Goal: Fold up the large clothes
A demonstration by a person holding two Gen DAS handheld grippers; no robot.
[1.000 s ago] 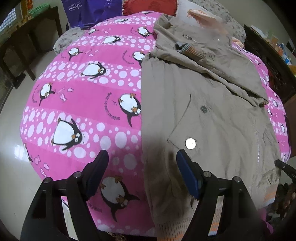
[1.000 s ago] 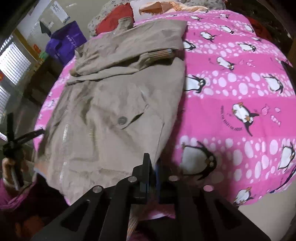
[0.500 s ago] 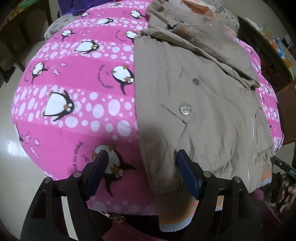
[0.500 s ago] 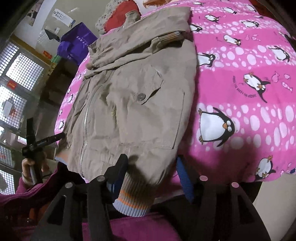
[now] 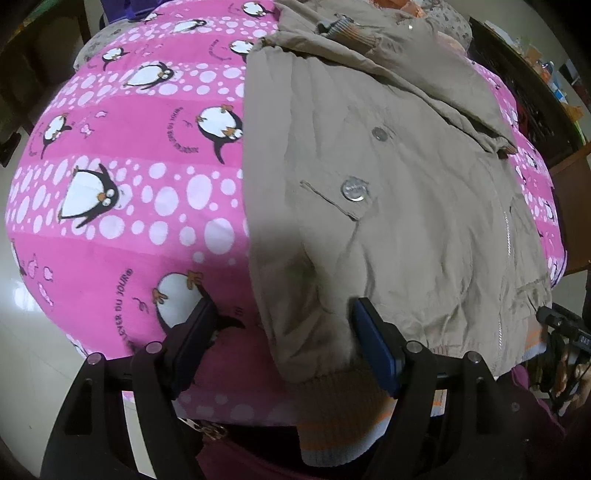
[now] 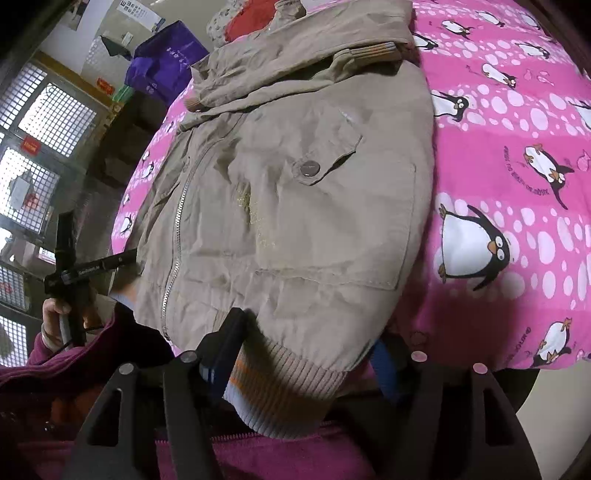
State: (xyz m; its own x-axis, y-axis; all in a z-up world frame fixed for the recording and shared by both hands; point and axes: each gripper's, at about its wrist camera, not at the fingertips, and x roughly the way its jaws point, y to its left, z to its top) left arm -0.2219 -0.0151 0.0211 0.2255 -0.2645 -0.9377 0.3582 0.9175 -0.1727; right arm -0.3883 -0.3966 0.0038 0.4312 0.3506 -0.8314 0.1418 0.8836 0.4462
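Note:
A tan jacket (image 5: pixel 388 206) lies front up on a pink penguin blanket (image 5: pixel 129 184), sleeves folded across its upper part. Its ribbed hem with orange stripes (image 5: pixel 340 417) hangs over the near edge. My left gripper (image 5: pixel 280 332) is open, its jaws straddling the hem's left corner. In the right wrist view the jacket (image 6: pixel 303 206) fills the middle, and my right gripper (image 6: pixel 306 343) is open around the ribbed hem's right corner (image 6: pixel 288 384). Neither gripper holds cloth.
A purple bag (image 6: pixel 166 70) and a red cushion (image 6: pixel 251 22) sit beyond the bed's far end. Dark wooden furniture (image 5: pixel 535 85) stands along the right. My maroon clothing (image 6: pixel 258 454) is below the hem. The floor (image 5: pixel 22 332) lies left.
Both grippers have drawn back and down to the jacket's hem. The right gripper, shut a second ago, has opened around the hem.

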